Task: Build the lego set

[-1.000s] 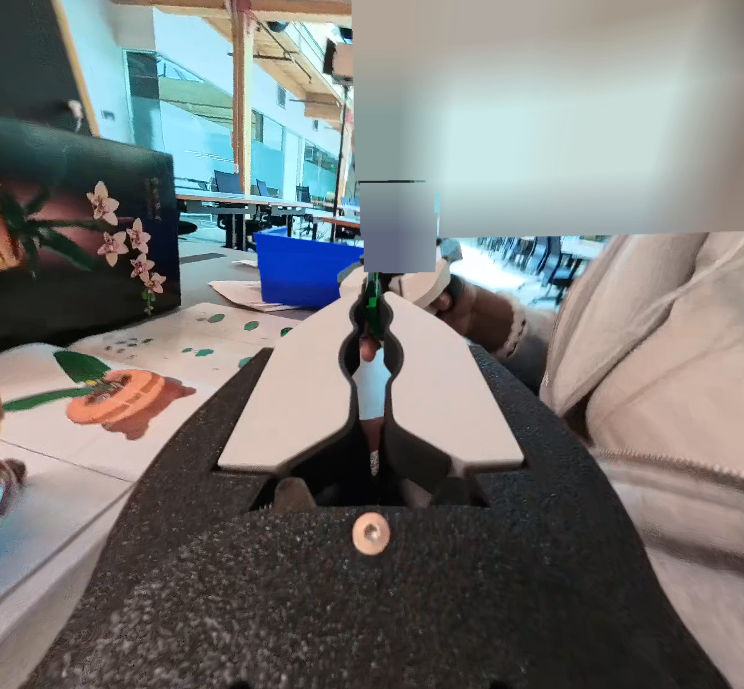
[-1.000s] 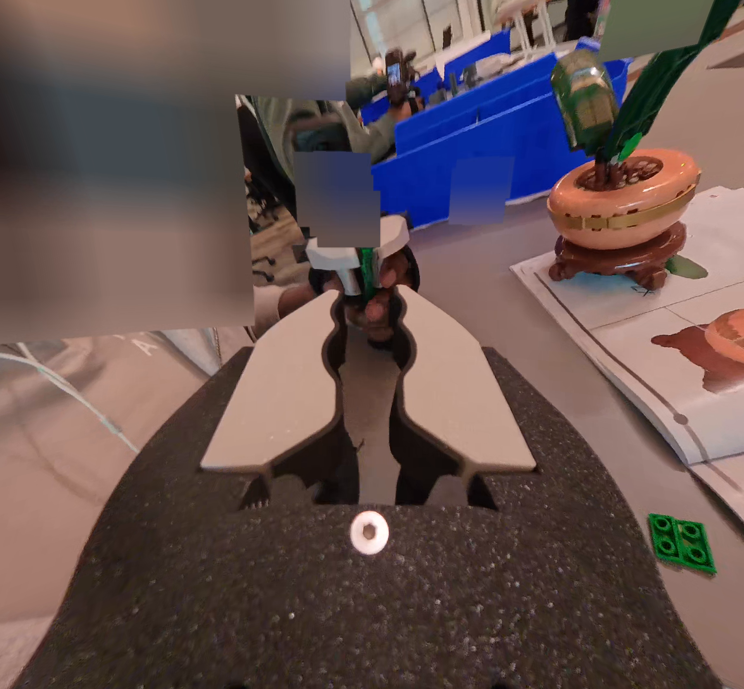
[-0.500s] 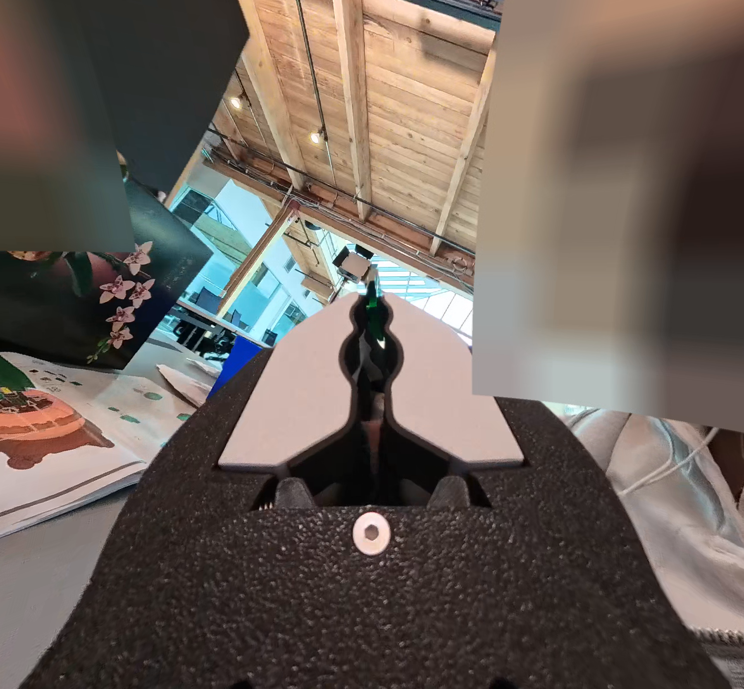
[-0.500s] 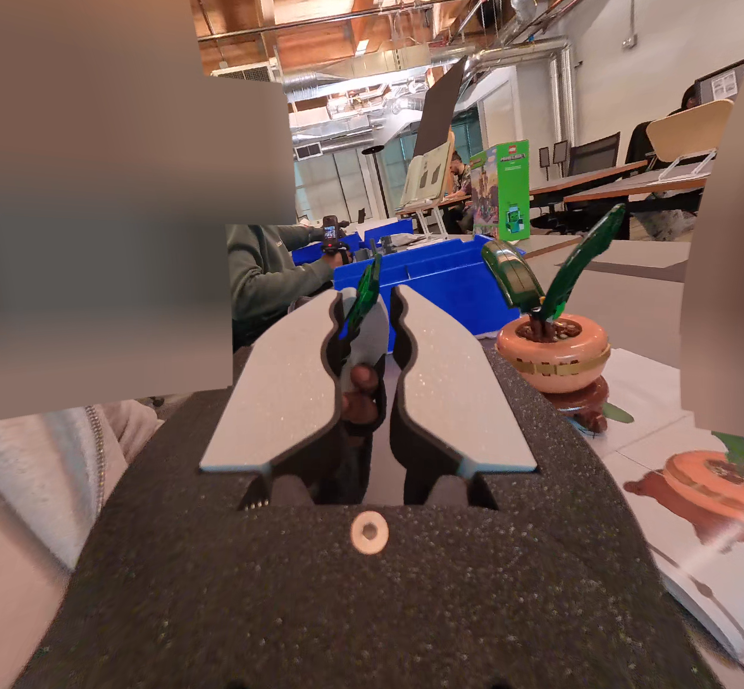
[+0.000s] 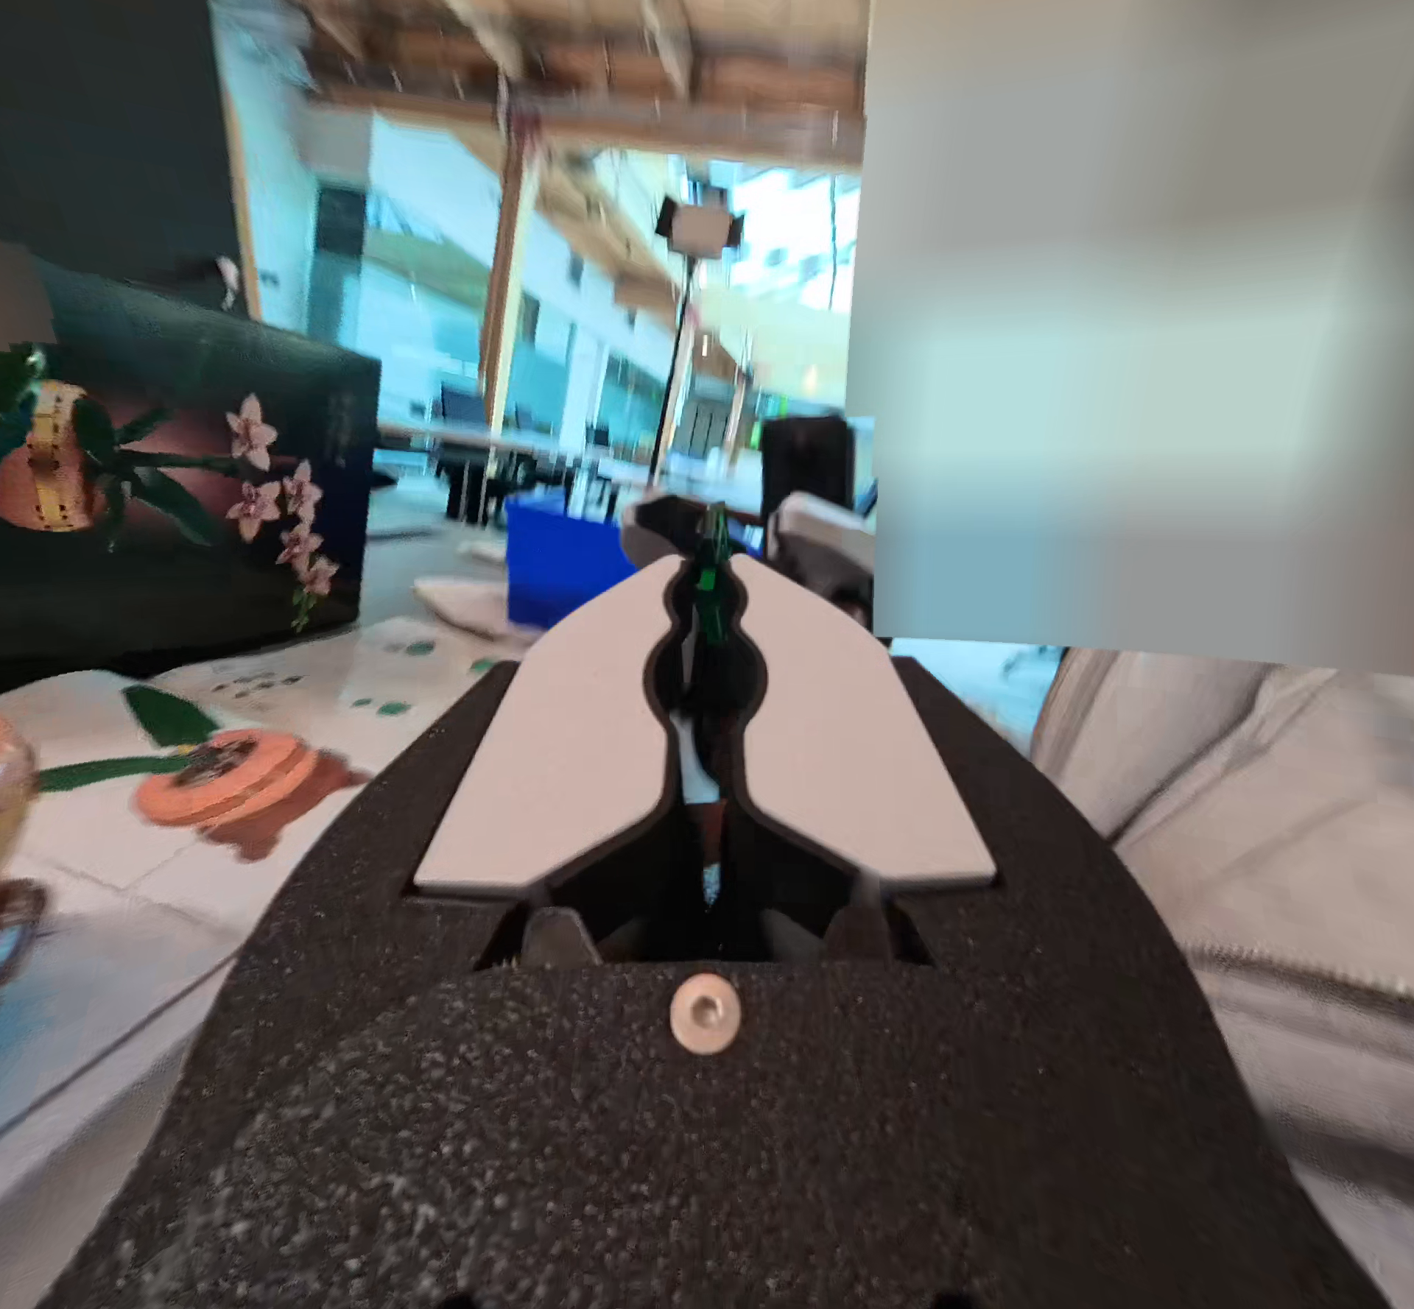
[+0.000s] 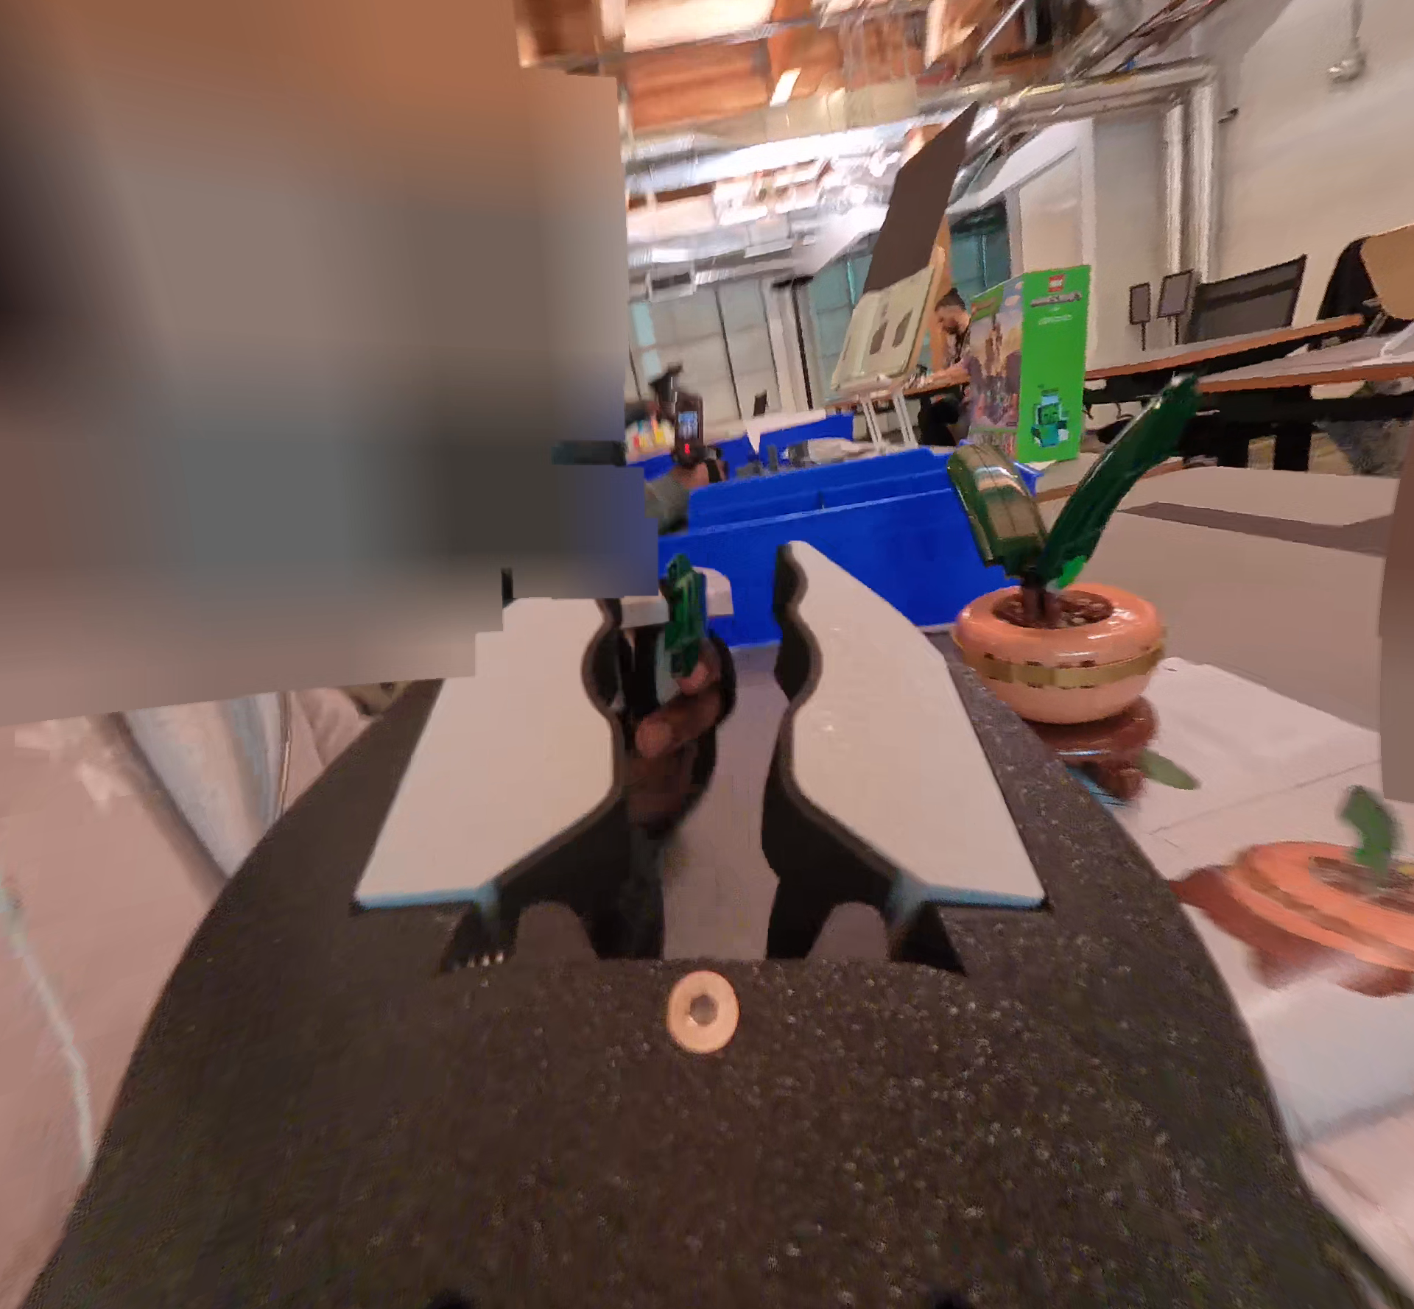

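Your left gripper (image 5: 705, 568) pinches the green leaf (image 5: 708, 595) by a thin edge; your right gripper (image 6: 719, 584) gapes empty. Bump it, and the leaf could twist loose.

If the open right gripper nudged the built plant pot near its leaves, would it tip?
Probably somewhat tippy: the plant pot sits on a narrower brown base, and two tall green leaves rise well above it. The leaves may also pop off, being slim clip-on pieces.

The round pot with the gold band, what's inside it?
Inside the pot sit small dark brown bits like soil, and a stem rises from them with two dark green leaves. How the stem is fixed below the brown bits is covered.
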The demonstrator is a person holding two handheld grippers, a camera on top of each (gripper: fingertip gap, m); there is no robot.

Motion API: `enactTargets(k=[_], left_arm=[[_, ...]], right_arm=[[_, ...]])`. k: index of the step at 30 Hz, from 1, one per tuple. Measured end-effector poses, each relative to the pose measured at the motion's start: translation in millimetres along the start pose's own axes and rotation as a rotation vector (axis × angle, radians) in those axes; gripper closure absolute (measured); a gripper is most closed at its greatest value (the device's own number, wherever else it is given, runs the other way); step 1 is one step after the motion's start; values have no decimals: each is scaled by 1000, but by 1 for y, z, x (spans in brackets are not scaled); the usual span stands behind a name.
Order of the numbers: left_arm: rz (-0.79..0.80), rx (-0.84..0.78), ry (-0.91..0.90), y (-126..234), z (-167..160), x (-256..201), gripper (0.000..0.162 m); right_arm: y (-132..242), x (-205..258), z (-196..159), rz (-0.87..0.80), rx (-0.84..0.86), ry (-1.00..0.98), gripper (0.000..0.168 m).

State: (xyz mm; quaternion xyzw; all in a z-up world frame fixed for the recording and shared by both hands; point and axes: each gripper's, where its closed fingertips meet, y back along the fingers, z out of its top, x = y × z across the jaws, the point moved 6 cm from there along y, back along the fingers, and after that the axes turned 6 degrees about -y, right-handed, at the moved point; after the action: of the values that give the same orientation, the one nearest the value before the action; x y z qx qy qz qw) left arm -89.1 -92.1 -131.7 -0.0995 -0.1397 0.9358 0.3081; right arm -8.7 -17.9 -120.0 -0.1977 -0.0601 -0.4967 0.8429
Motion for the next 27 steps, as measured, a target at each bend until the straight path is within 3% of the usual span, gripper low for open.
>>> enactTargets(k=[2,7,10,14,15,19,21,24,27], left_arm=[[8,169,-133,2,-1,0,157],[19,504,-442,5,-14,-7,157],[1,588,-522,3,-21,-13,157],[-36,586,-520,1,-23,-17,157],[-42,584,-521,1,-22,-18,157],[-3,506,-533,2,-16,-15,150],[32,401,-518,2,-10,-13,137],[21,200,-393,-2,-3,-16,138],[-8,93,-297,-4,0,-19,140]], right_arm=[[11,1,7,3,163,166,142],[9,7,2,-2,715,510,143],[4,10,-9,47,844,591,152],[1,5,-24,27,946,651,151],[2,5,-28,38,958,653,161],[6,2,-18,-10,732,563,162],[8,3,-6,17,459,370,162],[12,5,-2,128,82,85,163],[11,1,-16,140,31,7,163]])
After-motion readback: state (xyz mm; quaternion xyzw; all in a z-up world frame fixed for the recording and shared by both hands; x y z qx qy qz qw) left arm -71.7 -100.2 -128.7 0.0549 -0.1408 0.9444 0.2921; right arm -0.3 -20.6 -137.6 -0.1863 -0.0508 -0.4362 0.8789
